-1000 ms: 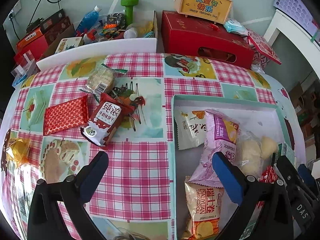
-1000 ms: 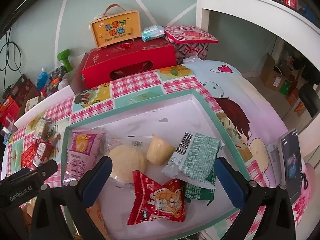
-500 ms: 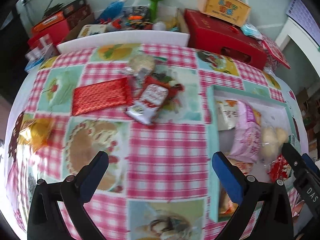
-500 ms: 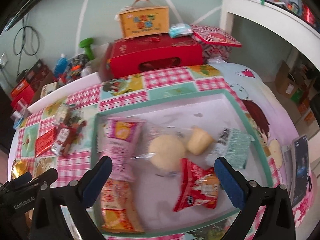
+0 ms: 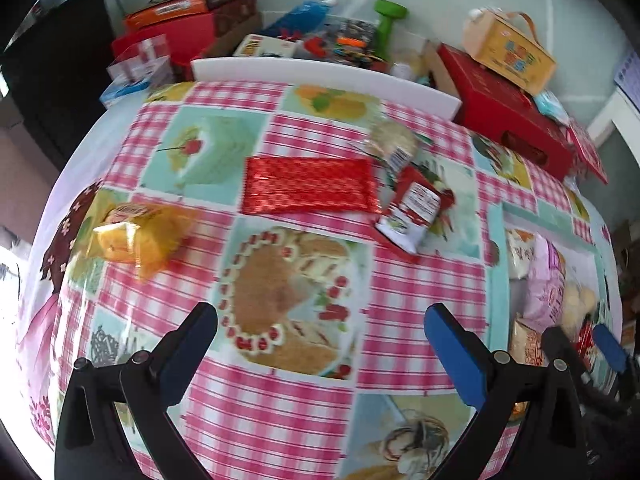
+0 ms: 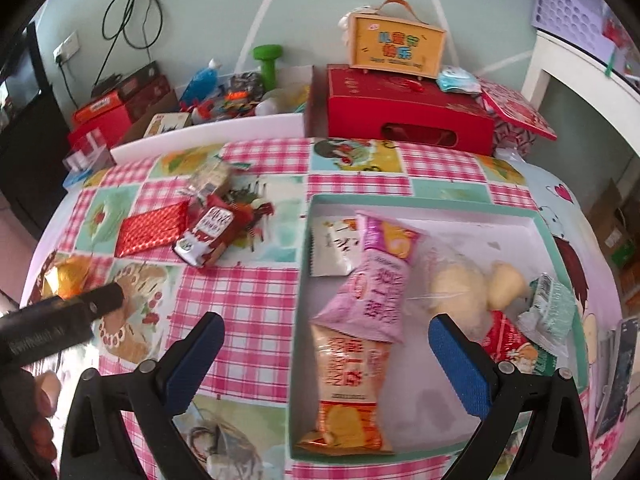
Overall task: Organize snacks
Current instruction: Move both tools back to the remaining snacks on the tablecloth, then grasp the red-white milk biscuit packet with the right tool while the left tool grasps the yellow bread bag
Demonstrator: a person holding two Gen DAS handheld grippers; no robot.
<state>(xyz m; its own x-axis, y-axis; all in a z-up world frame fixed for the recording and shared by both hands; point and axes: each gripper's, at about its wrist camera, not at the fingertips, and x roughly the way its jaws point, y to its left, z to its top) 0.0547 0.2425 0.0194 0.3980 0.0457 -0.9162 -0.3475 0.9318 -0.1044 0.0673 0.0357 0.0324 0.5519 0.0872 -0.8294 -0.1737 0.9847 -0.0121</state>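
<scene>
Left wrist view looks down on the pink gingham tablecloth (image 5: 280, 412), a glossy, printed sheet with cake and fruit pictures. The left gripper (image 5: 320, 324) hangs spread wide with nothing between its blue pads, over a printed cake. Loose snacks lie ahead of it: a flat, crinkly red foil packet (image 5: 308, 190), a red-and-white sachet (image 5: 412, 210) just beside its right end, a clear-wrapped cracker pack (image 5: 394, 144) behind that, and a puffy yellow bag (image 5: 138, 238) well apart to the left. That yellow bag shows clearly here; in the right wrist view it's only a gold smudge at the edge.

Right wrist view gives what the left one barely catches: the inside of the shallow white tray (image 6: 520, 236) with its teal rim. In it are a pink pillow pack (image 6: 376, 280) overlapping an orange one (image 6: 348, 392), a white sachet (image 6: 332, 252), pale round buns in clear plastic (image 6: 460, 292), a red pack (image 6: 508, 340) and a green-white one (image 6: 548, 312). The right gripper (image 6: 326, 332) is also wide open and empty, straddling the tray's left rim.
</scene>
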